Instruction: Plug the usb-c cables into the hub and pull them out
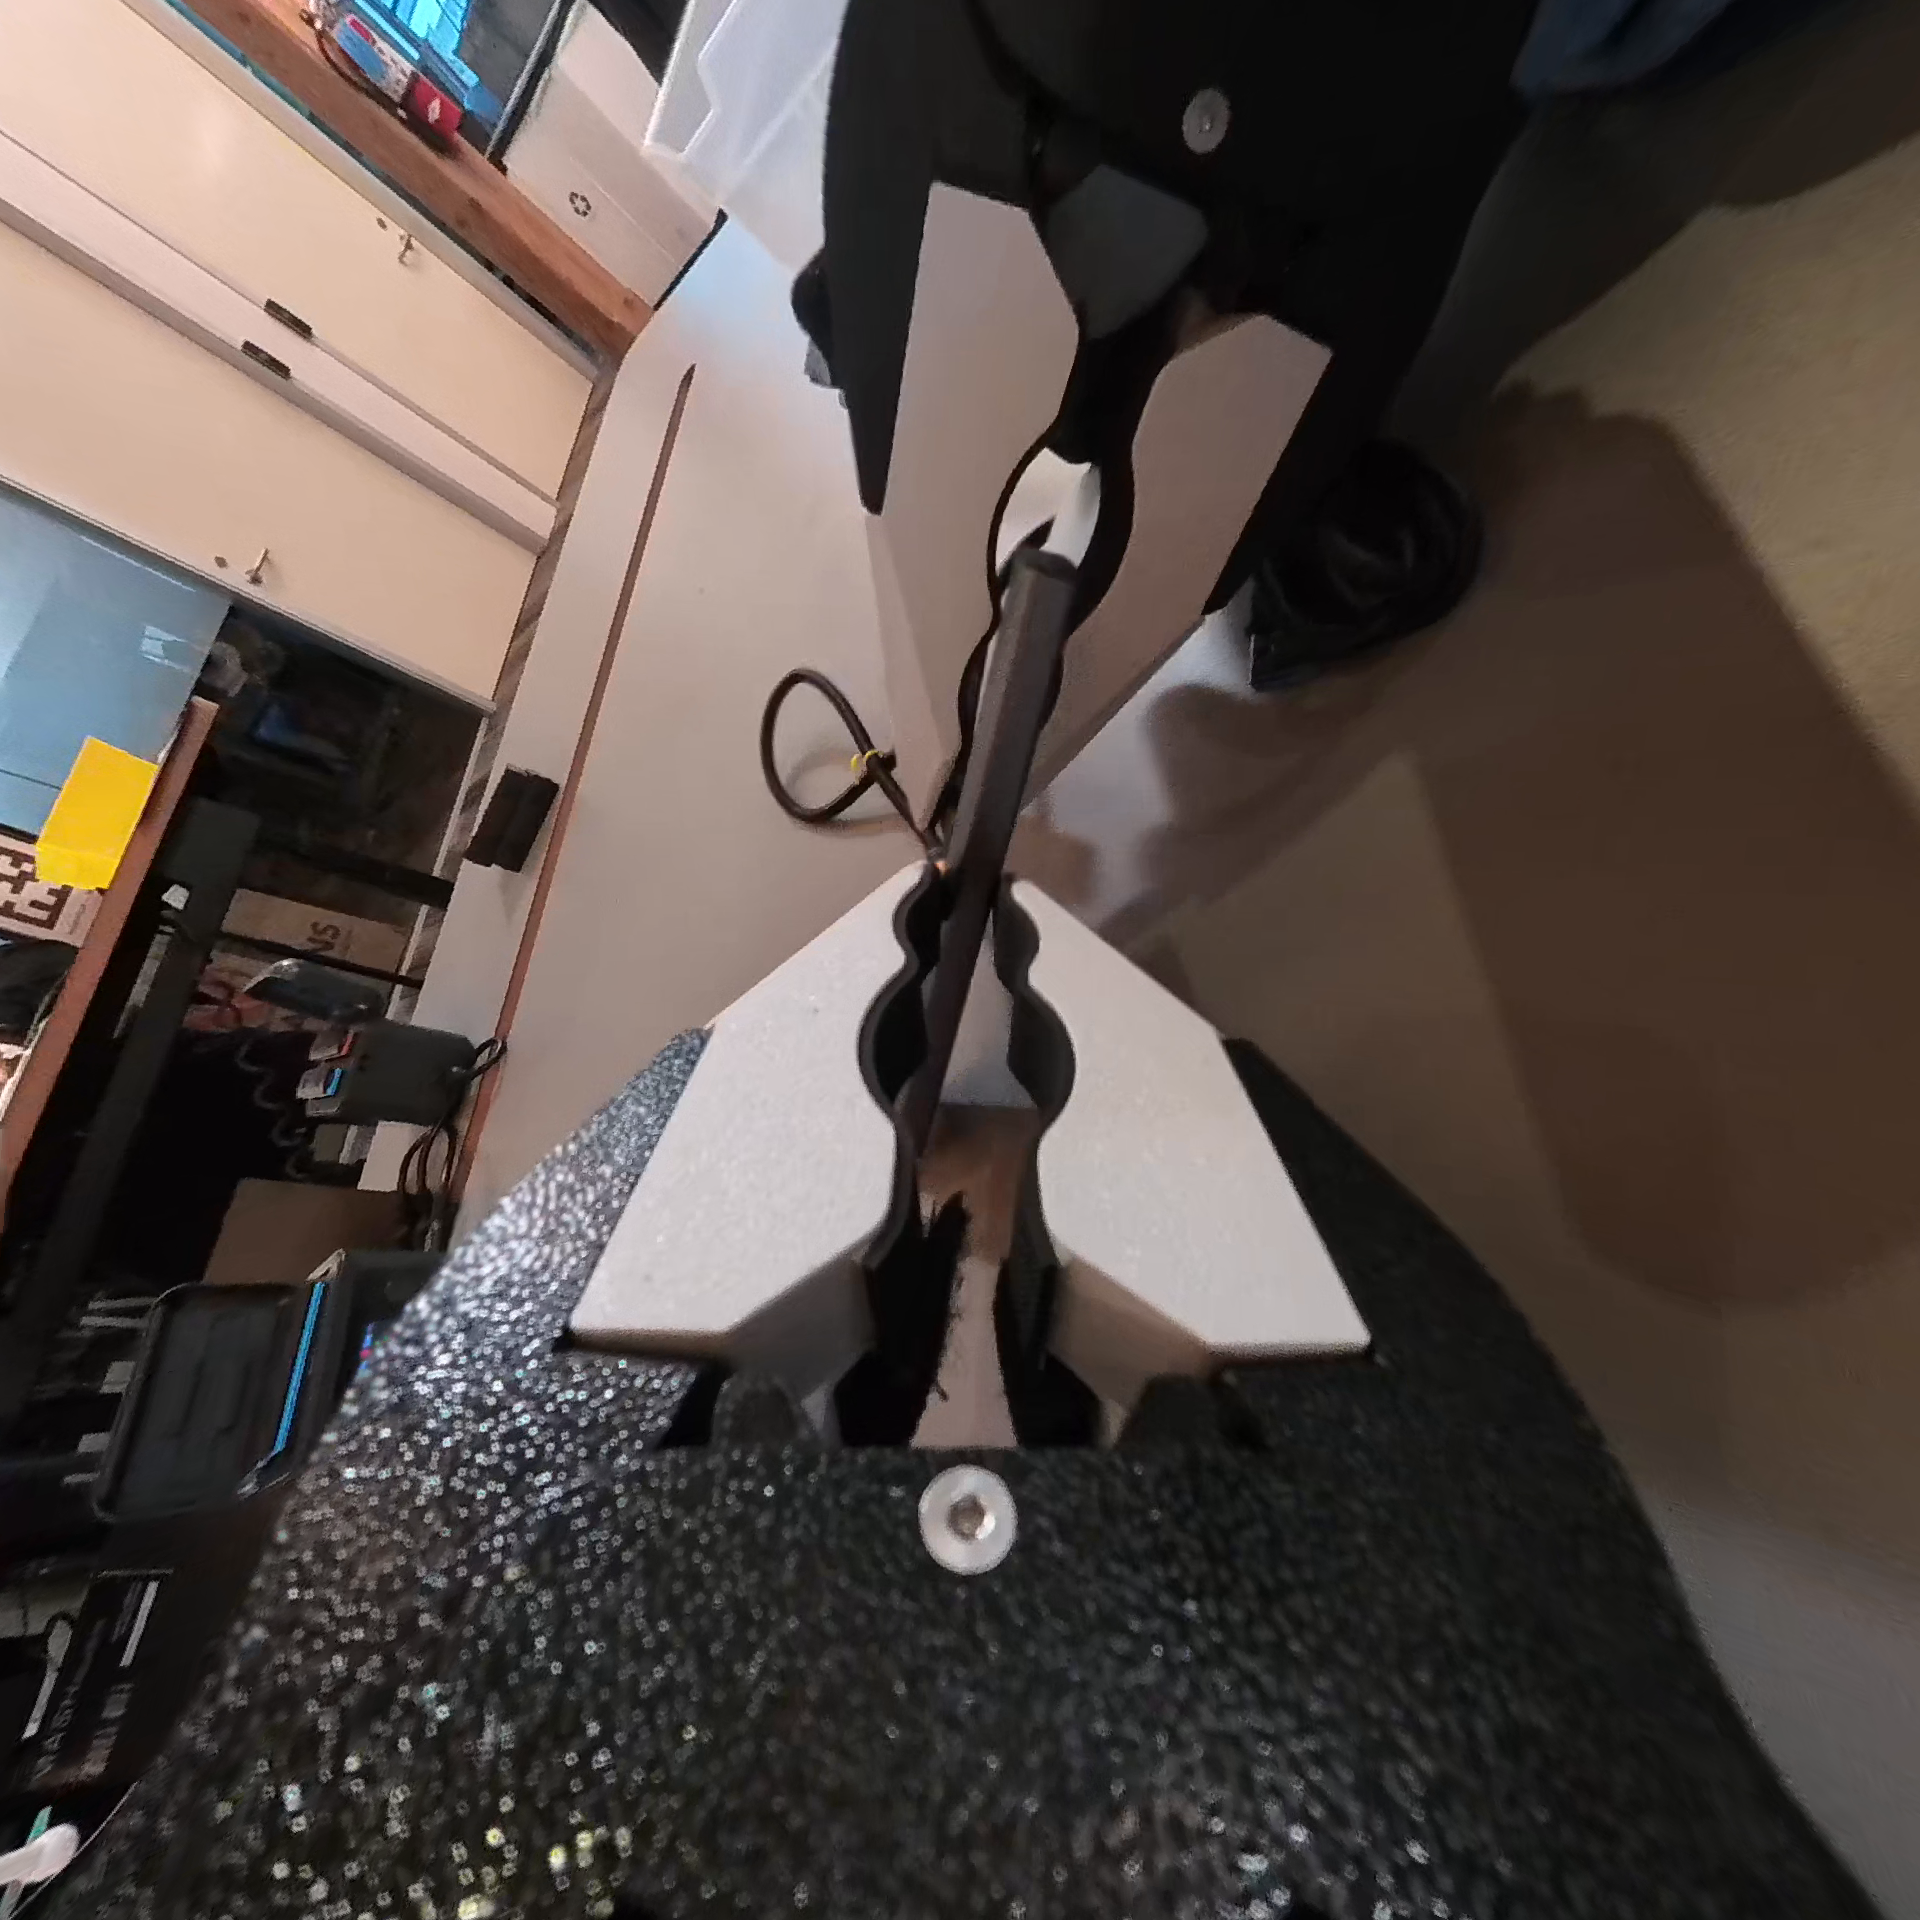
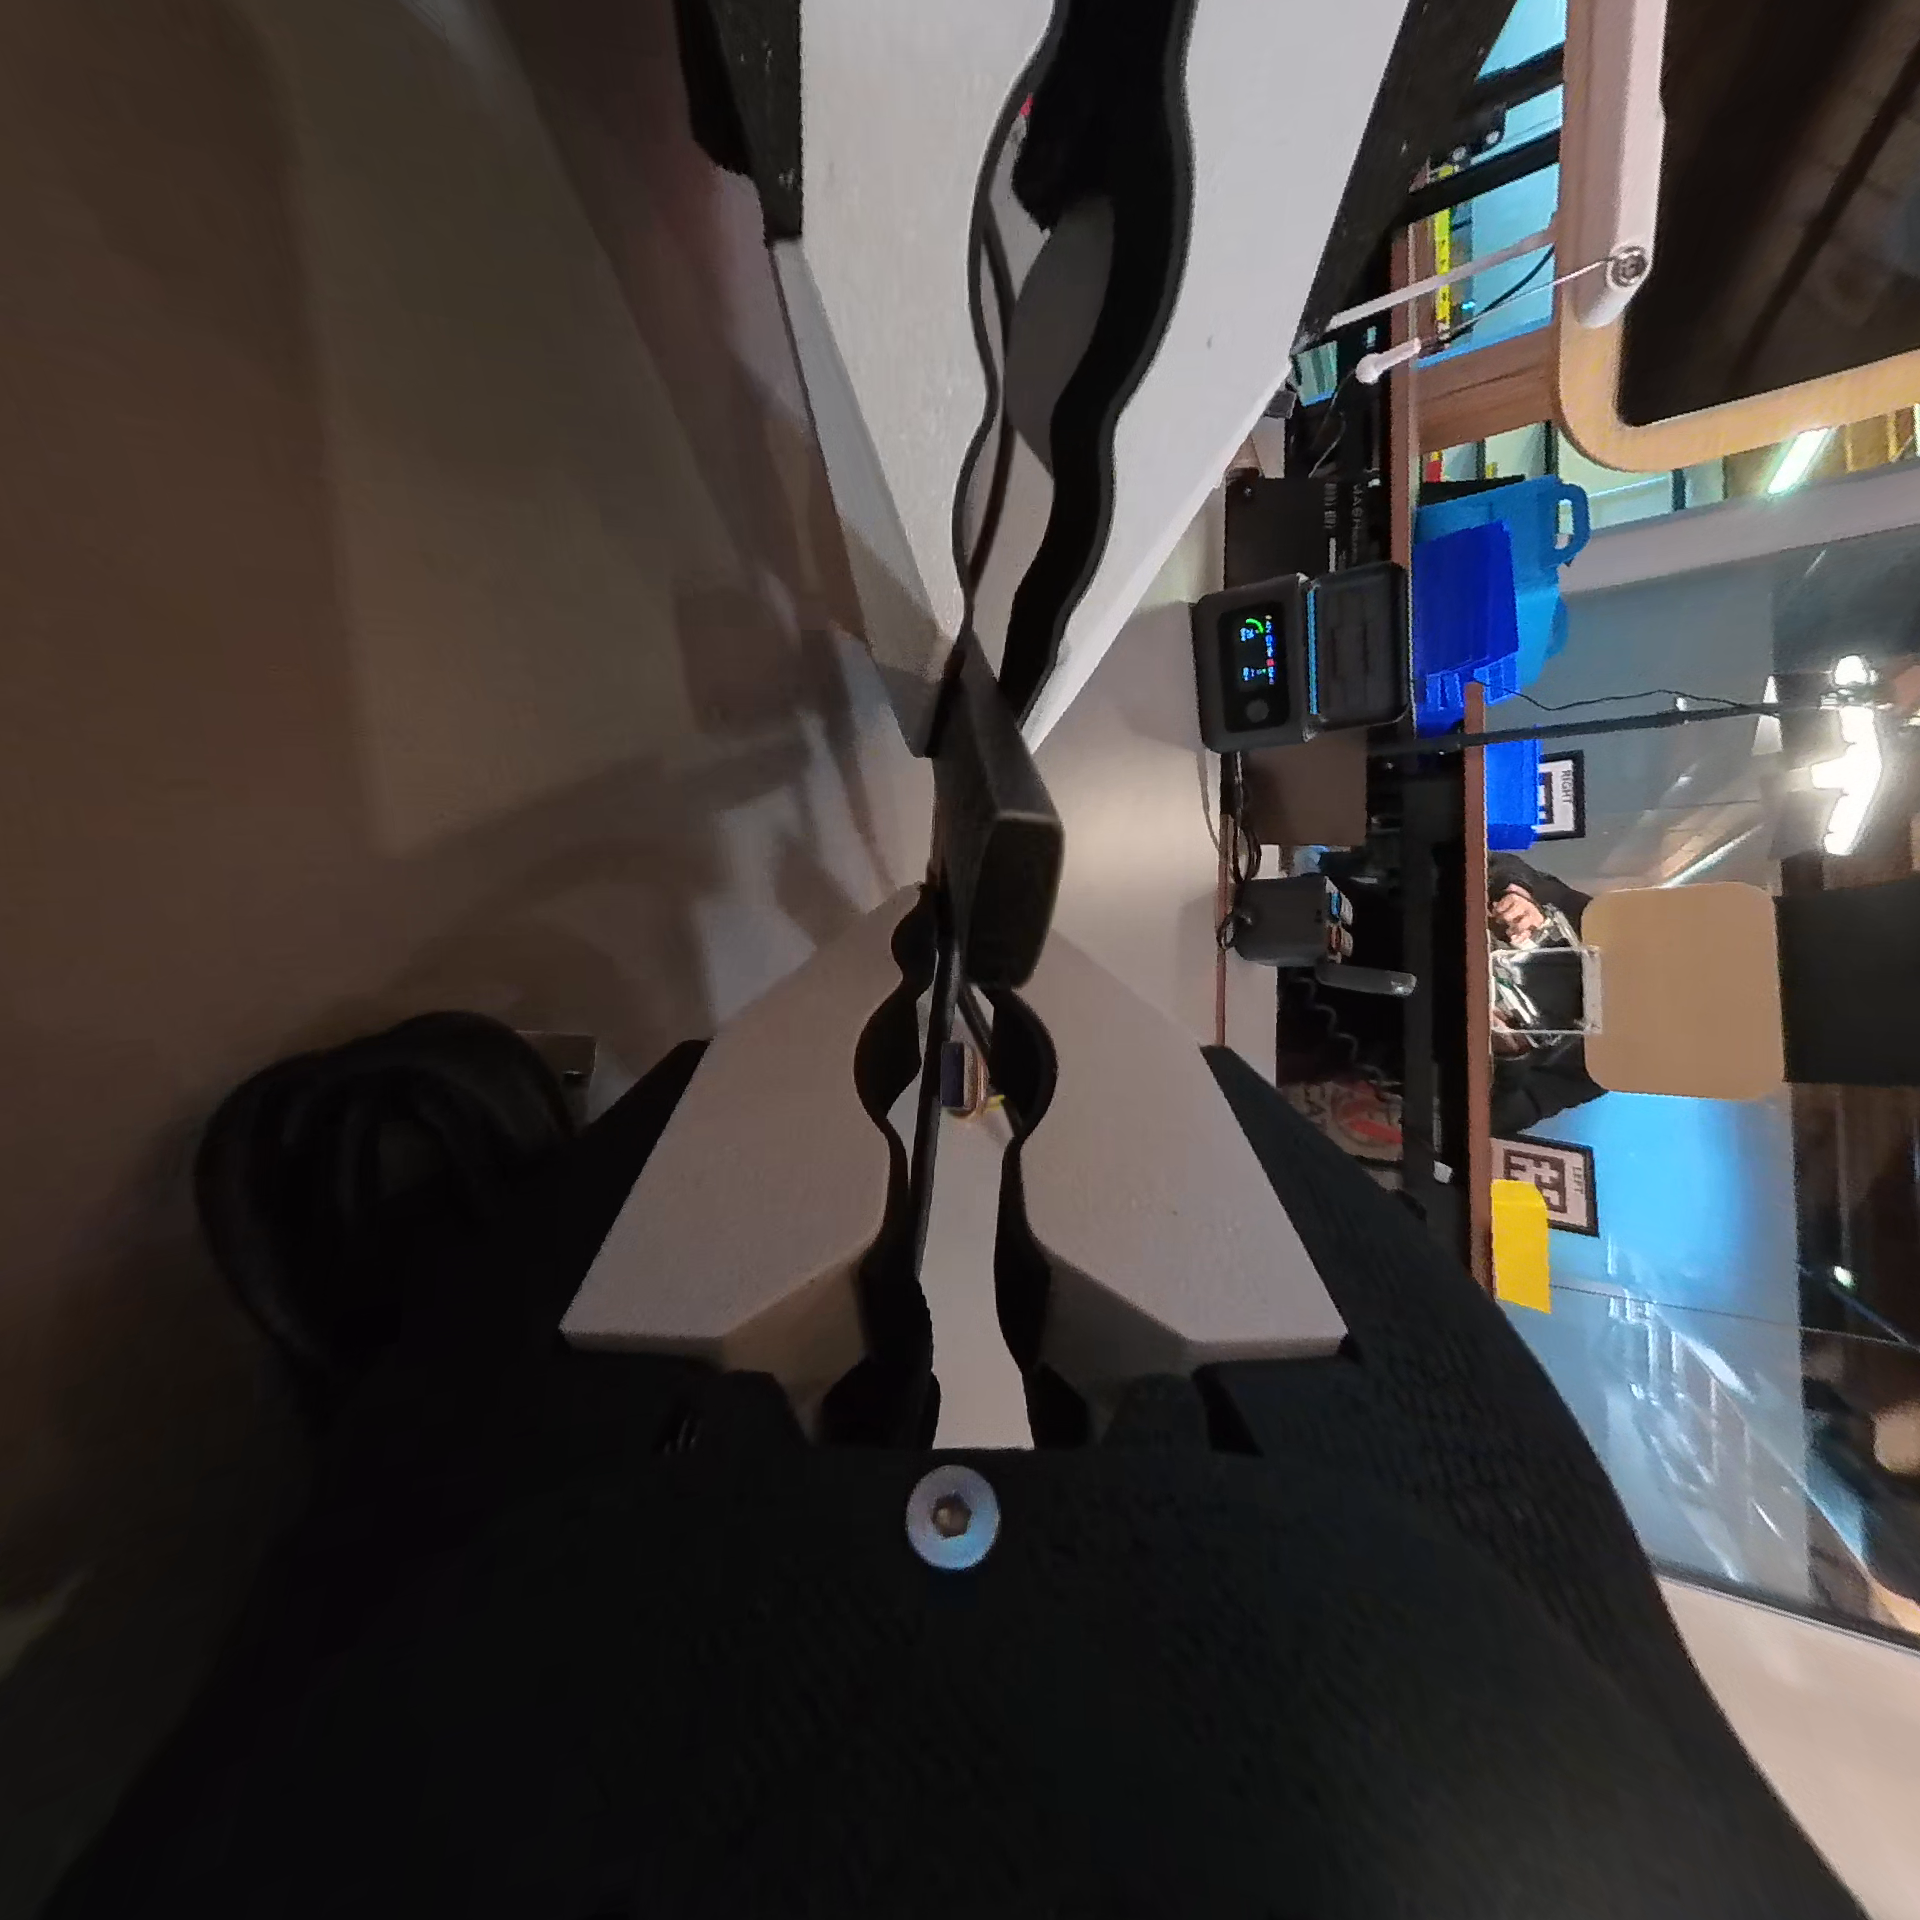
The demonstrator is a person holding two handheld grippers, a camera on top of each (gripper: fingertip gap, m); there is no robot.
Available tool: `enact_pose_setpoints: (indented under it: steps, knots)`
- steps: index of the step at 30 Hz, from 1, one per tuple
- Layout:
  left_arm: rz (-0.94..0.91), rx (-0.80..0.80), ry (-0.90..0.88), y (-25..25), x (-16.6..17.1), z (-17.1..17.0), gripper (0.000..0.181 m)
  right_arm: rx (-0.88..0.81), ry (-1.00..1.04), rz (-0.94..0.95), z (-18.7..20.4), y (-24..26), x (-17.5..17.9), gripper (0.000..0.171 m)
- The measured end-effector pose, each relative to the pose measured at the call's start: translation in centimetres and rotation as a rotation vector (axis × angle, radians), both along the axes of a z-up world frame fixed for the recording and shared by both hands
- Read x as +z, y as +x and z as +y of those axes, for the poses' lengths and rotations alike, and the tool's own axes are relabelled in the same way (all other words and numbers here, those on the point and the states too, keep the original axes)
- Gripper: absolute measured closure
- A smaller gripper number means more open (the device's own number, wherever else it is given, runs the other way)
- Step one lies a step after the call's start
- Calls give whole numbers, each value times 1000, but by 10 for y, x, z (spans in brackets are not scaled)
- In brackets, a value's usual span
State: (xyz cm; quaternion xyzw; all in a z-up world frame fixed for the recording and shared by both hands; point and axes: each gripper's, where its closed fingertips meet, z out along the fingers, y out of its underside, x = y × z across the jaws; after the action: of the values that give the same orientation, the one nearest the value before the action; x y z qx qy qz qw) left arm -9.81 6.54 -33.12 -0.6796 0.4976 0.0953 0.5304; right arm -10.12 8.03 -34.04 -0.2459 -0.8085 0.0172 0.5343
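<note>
My two grippers face each other tip to tip above a white table. My left gripper is shut on the dark, flat hub, which is seen edge-on and reaches into the fingertips of my right gripper. In the right wrist view, the hub's end sticks out of the left gripper. My right gripper is shut on a thin black usb-c cable right at that end. The joint between plug and port is hidden.
A coil of black cables lies on the table beside the grippers and also shows in the right wrist view. A looped cable with a yellow tie lies beyond. A small power unit with a lit screen and blue bins stand at the table's edge. The tips of both grippers are at nearly the same place.
</note>
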Motion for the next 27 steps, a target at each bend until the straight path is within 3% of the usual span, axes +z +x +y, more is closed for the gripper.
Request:
enact_pose_setpoints:
  steps: [3,6,10,13,16,19,27]
  knots:
    - [-41,1,2,-3,4,-1,174,16,-26,27,-1,-1,5,167]
    - [-203,49,-22,-7,19,2,173,-4,-183,86,2,-3,19,163]
    - [-569,37,-80,-7,54,0,174,-11,-484,131,1,9,42,136]
    - [-841,-57,-215,-4,71,-11,174,31,-764,164,-7,15,63,140]
    - [-881,-127,-307,7,70,-17,174,71,-935,164,-15,17,74,141]
    - [-921,-163,-345,13,70,-20,174,115,-975,129,-25,18,73,162]
    - [-1079,-266,-395,14,82,-28,174,187,-1051,117,-37,21,83,166]
